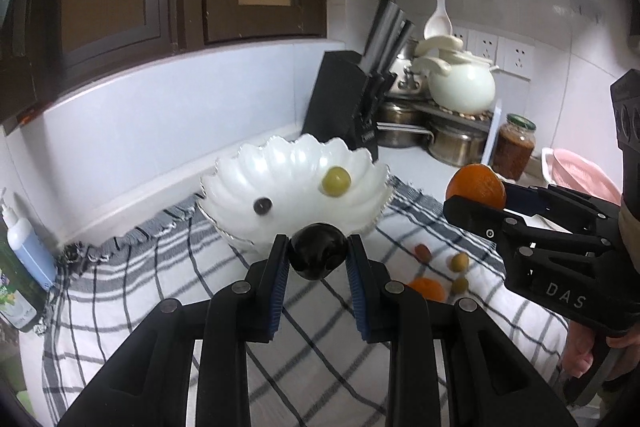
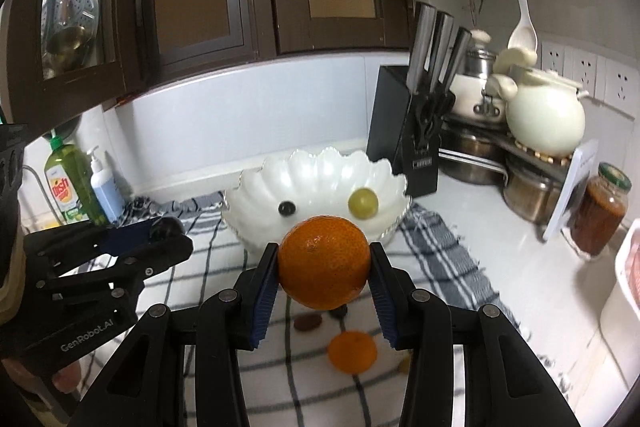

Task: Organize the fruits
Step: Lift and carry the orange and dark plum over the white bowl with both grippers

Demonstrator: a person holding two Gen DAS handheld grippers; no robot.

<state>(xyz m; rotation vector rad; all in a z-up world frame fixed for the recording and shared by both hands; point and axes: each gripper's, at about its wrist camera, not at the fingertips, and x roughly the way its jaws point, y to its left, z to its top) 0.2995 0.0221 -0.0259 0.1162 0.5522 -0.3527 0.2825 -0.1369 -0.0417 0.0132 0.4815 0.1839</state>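
Left claw [image 1: 318, 257]: clamped on a dark plum [image 1: 318, 251], one blue pad on each side, held up in the air just short of the near rim of the bowl, probably so it can drop in from above.
Bowl [image 1: 240, 183]: white, scalloped, at the far end of the checked cloth [image 1: 120, 287] on the surface; it already holds a small dark grape [image 1: 263, 205] on its left and a green grape [image 1: 337, 181] on its right, so this looks like the place for the fruit.
Right claw [image 2: 324, 267]: clamped on an orange [image 2: 323, 262], raised near the bowl's right side and pointed at it.
Loose fruit: a second orange [image 2: 353, 351], a reddish date-like piece [image 2: 307, 322] and two small green fruits [image 1: 459, 261] lie on the cloth below, near and right of the bowl, yet to be collected by my reading.
In the way: both claws aim at the same bowl, so they could crowd each other; the knife block [image 2: 404, 131] stands just beyond the bowl's right rim, with pots [image 2: 532, 187] and a jar [image 2: 600, 209] farther right.
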